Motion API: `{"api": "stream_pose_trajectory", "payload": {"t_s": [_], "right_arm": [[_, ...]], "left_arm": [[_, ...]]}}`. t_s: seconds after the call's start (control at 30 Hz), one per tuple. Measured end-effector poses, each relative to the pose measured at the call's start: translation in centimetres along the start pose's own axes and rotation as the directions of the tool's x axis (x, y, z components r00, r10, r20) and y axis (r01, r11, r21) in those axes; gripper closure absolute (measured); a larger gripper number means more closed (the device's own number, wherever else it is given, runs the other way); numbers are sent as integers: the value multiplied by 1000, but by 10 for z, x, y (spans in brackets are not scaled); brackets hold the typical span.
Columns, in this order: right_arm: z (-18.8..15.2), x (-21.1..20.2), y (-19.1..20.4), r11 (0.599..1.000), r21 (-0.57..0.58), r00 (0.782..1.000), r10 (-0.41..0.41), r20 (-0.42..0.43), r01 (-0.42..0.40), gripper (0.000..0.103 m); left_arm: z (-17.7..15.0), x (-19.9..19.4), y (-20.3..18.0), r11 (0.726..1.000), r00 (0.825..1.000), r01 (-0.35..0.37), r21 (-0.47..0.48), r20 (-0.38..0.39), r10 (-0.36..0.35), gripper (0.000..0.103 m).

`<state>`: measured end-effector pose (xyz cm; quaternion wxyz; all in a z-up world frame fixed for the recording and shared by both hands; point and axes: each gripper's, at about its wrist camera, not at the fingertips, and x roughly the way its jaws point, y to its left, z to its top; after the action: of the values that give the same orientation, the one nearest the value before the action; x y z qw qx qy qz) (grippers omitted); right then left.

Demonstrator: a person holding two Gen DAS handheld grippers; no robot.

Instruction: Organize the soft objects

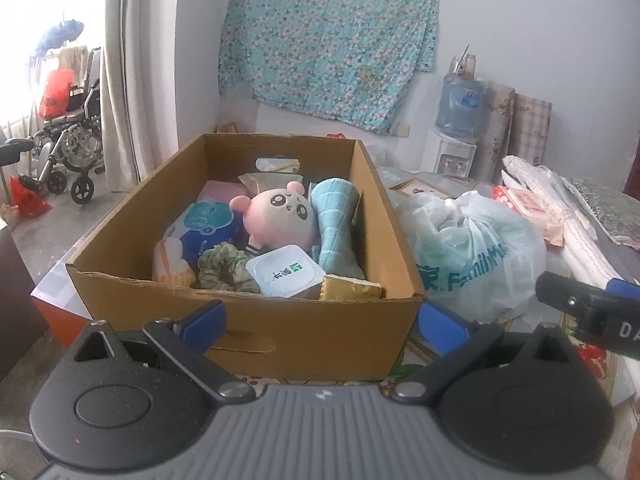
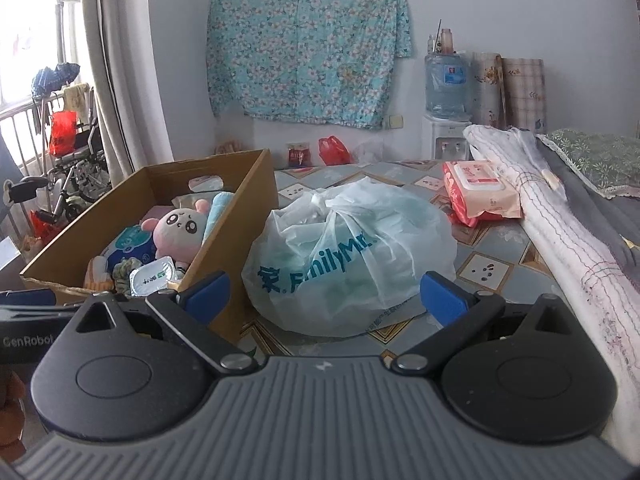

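Note:
An open cardboard box stands on the patterned table and holds a pink plush toy, a rolled light-blue towel, a green scrunchie, a blue tissue pack and a white sealed cup. A tied white plastic bag lies just right of the box. My left gripper is open in front of the box's near wall, holding nothing. My right gripper is open, its fingers spread before the bag, empty.
A pink wet-wipes pack lies at the back right of the table. A folded white quilt and grey bedding run along the right edge. A water dispenser, rolled mats, a floral cloth on the wall, a curtain and a wheelchair stand beyond.

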<state>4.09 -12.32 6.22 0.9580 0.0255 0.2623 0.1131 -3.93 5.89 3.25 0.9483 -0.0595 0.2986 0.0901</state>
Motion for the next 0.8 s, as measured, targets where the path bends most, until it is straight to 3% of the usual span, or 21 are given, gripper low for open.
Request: {"api": "stream_pose_trajectory", "payload": {"t_s": [0.3,0.8], "right_arm": [[-4,15,-1,999,30,997,33,-69,-31,1],[-7,42,11,992,47,974,124,-190,-117,1]], "left_arm": [[4,8,2,999,1000,-9,45,-14,9,0],[4,11,23,996,992,-79,-49,-103,74,0]]}}
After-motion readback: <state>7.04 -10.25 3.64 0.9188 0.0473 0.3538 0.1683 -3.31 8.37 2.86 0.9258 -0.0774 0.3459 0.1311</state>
